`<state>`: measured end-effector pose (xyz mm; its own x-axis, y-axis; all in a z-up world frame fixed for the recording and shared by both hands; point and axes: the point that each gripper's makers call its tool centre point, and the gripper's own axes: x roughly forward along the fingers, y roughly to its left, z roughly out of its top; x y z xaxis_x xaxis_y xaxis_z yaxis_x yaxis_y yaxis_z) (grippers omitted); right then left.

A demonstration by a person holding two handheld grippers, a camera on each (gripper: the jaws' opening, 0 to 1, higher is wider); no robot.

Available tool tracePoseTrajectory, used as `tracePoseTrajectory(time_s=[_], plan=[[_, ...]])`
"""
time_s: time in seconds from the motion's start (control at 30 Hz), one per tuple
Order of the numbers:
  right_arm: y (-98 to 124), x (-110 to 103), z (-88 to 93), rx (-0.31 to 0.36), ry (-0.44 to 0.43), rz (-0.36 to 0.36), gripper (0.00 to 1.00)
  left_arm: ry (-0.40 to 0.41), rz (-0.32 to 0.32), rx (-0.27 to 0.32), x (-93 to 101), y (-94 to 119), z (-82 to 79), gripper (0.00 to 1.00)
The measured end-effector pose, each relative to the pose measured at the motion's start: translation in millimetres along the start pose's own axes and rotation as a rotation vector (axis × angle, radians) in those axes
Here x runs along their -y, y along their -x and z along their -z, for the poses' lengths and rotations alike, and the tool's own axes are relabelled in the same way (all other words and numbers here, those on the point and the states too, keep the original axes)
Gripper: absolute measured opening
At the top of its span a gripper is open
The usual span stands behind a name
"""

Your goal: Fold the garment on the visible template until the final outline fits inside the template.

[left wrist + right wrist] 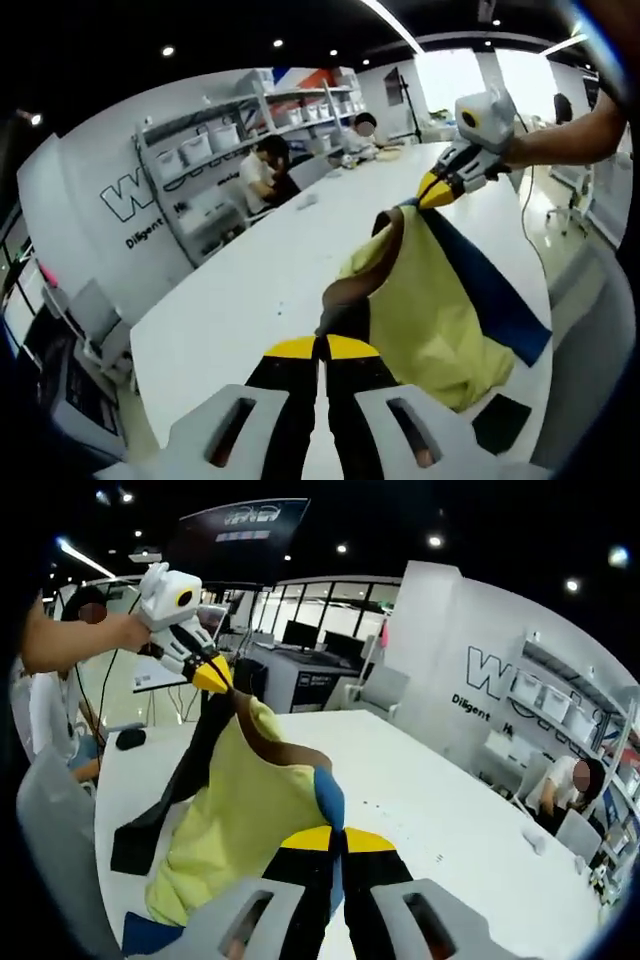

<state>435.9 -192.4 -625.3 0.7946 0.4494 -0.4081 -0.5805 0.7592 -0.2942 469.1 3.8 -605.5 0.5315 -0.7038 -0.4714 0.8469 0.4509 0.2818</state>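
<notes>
Left gripper view: left claw (322,345) clenched on the yellow-and-blue garment (430,310), which stretches away to the right claw (432,190), hanging above the white surface (250,290).

Right gripper view: right claw (338,835) grips the garment's (240,800) near edge; long axis runs claw to claw.

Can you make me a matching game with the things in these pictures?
Things:
1. garment
2. table
3. left tool
4. shelves

Descriptions:
A. white and flat, under the cloth
B. against the wall, holding white bins
C. yellow with blue and brown parts, held up stretched between both tools
D. shut on the cloth's brown edge

Right pairs: 1-C, 2-A, 3-D, 4-B
</notes>
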Motion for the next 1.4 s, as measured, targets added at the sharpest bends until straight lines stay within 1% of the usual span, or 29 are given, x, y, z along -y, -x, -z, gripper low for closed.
tracePoseTrajectory(time_s=[0.1,0.2,0.33,0.47,0.57,0.67,0.83,0.87,1.03,1.2,1.27,1.33,1.4], plan=[[-10.5,3.6,8.7,-0.019,0.009,0.003,0.00,0.019,-0.001,-0.011,-5.1,-9.9,5.0,0.02],[-22.2,4.6,18.9,-0.036,0.015,0.007,0.00,0.036,-0.013,-0.023,-11.2,-23.5,14.1,0.02],[-33.1,4.6,28.9,-0.050,0.023,0.011,0.00,0.059,-0.023,-0.035,-14.0,-35.3,23.7,0.02],[-45.1,7.0,41.0,-0.066,0.006,0.020,0.00,0.082,-0.028,-0.045,-16.3,-45.6,34.4,0.02],[-53.6,8.0,48.8,-0.078,-0.019,0.026,0.00,0.107,-0.041,-0.057,-19.7,-56.4,46.0,0.02],[-64.8,7.1,59.3,-0.103,-0.020,0.030,0.00,0.135,-0.054,-0.070,-20.6,-65.0,54.5,0.02],[-76.3,8.4,74.1,-0.142,-0.025,0.031,0.00,0.160,-0.049,-0.084,-16.6,-78.5,64.2,0.02],[-78.0,9.2,76.5,-0.149,-0.025,0.034,0.00,0.162,-0.048,-0.095,-16.1,-81.5,67.0,0.02],[-87.0,11.1,86.4,-0.192,-0.040,0.027,0.00,0.179,-0.055,-0.109,-18.5,-90.4,71.4,0.02],[-95.8,7.4,94.4,-0.227,-0.045,0.016,0.00,0.212,-0.071,-0.133,-21.2,-99.6,81.7,0.02],[-98.0,5.1,97.7,-0.242,-0.044,0.011,0.00,0.221,-0.096,-0.147,-24.2,-101.1,87.0,0.03],[-98.0,0.1,99.3,-0.252,-0.042,0.001,0.00,0.228,-0.096,-0.146,-23.1,-100.6,87.8,0.05],[-96.6,-3.3,98.4,-0.246,-0.024,0.001,0.00,0.221,-0.090,-0.130,-19.8,-98.3,85.7,0.07]])
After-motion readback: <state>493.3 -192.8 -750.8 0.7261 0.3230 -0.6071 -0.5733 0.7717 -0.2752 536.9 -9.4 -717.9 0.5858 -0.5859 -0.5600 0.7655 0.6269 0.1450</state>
